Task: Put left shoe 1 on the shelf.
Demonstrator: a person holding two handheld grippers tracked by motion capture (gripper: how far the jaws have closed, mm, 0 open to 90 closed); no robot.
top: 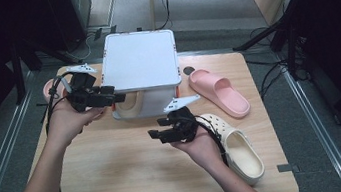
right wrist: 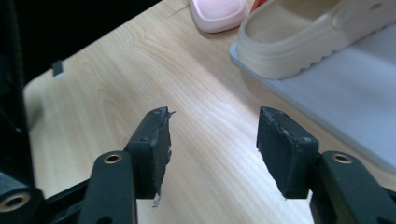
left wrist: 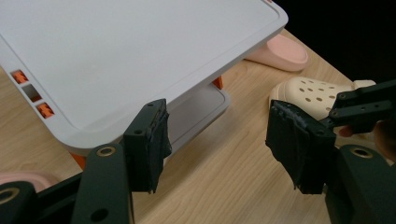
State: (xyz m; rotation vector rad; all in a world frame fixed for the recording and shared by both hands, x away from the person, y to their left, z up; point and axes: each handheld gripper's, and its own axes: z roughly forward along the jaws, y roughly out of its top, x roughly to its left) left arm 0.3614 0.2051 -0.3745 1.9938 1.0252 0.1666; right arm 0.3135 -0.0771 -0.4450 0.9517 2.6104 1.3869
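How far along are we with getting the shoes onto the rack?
Done: one cream clog sits on the rack's lower shelf. In hand: nothing; the left tongs and the right tongs are open and empty. Left: the second cream clog and both pink slides on the table.

Left gripper (top: 108,95) and right gripper (top: 159,129) (both hand-held) hold their jaws wide apart.

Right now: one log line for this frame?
left gripper: open, empty | right gripper: open, empty | cream clog: on rack's lower shelf
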